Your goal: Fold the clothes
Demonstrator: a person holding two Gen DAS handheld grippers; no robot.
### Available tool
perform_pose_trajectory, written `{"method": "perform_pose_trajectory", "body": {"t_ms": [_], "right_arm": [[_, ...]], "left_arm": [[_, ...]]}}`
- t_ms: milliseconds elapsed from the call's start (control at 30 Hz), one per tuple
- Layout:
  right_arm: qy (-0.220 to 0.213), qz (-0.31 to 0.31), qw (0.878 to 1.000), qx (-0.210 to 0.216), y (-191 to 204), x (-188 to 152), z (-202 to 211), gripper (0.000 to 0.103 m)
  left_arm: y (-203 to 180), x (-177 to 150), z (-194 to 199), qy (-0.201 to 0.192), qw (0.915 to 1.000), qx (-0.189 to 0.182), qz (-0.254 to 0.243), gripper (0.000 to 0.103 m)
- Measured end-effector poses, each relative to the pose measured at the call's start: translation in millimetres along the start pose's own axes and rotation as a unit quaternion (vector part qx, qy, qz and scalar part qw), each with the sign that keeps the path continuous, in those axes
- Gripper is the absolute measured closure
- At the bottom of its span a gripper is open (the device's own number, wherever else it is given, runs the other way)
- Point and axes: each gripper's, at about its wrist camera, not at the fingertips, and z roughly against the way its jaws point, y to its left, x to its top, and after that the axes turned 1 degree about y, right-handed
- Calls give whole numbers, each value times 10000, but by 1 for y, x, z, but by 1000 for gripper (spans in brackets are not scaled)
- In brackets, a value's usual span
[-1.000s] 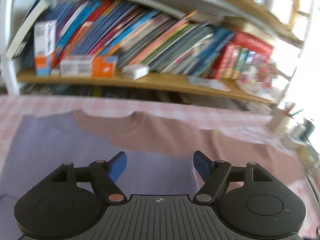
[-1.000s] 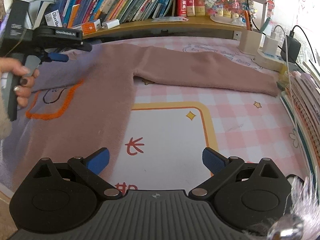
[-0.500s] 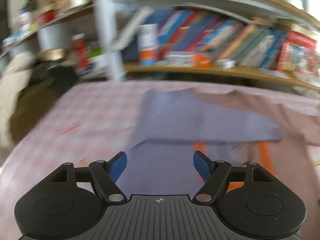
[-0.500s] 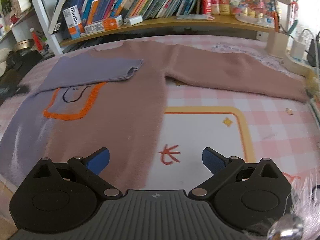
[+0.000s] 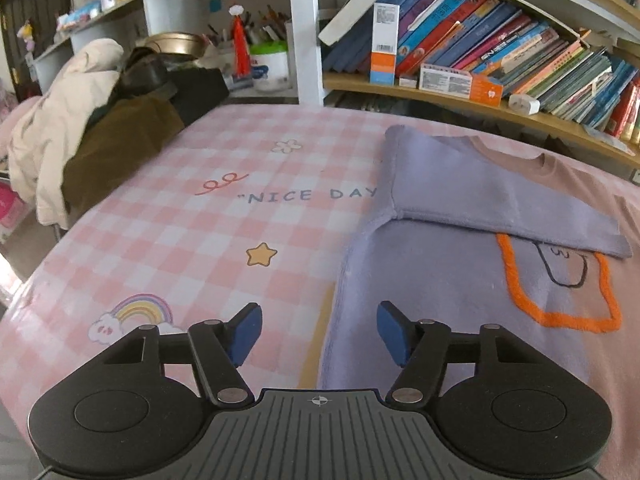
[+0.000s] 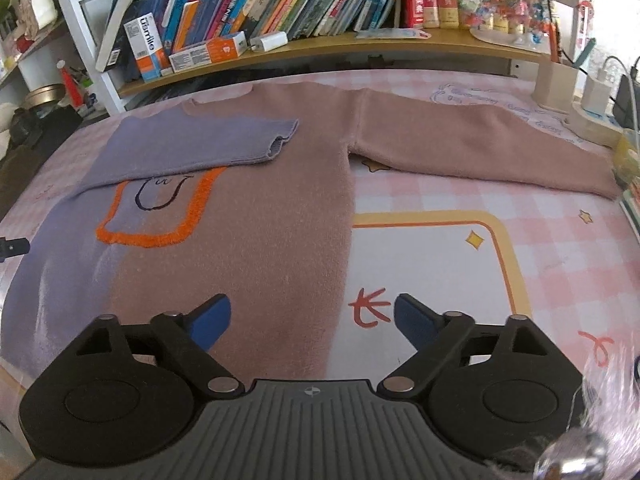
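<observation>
Sweater (image 6: 248,216) spread flat on the checked tablecloth (image 5: 192,216), filling the centre and left of the right wrist view. Its purple sleeve (image 6: 192,144) lies folded across the chest, cuff toward the middle, so the body narrows for folding; the pink sleeve (image 6: 480,148) stays stretched toward the upper right, not yet folded. Left gripper (image 5: 319,334), jaws wide apart and empty, hovers at the purple side edge. Right gripper (image 6: 312,320), equally wide and empty, hangs over the hem, lower centre
</observation>
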Motion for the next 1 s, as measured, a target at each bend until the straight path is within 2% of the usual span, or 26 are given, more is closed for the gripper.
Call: {"method": "perform_pose_trajectory", "body": {"t_ms": [100, 267, 367, 400, 467, 500, 533, 667, 1000], "right_arm": [[55, -66, 9999, -90, 4, -3, 2, 27], [107, -287, 9992, -258, 7, -7, 5, 46], [220, -495, 9981, -305, 8, -10, 3, 63], [210, -544, 9977, -336, 9, -11, 3, 65], [205, -634, 9972, -346, 10, -13, 3, 78], [199, -666, 9970, -352, 11, -13, 3, 81], [186, -669, 9969, -379, 13, -13, 2, 85], [144, -680, 9965, -459, 21, -14, 1, 89], [155, -262, 9992, -239, 61, -6, -12, 89]], "left_arm": [[5, 0, -11, 146, 9997, -195, -48, 41], [13, 2, -26, 351, 9984, -450, 40, 56], [17, 4, -32, 409, 9973, -593, 146, 63], [18, 5, -33, 407, 9970, -639, 158, 67], [20, 7, -34, 420, 9955, -815, 243, 80], [22, 7, -35, 459, 9938, -959, 334, 92], [23, 8, -36, 501, 9917, -1105, 428, 98], [34, 9, -39, 526, 9874, -1334, 664, 99], [63, 22, -47, 409, 9904, -1137, 665, 99]]}}
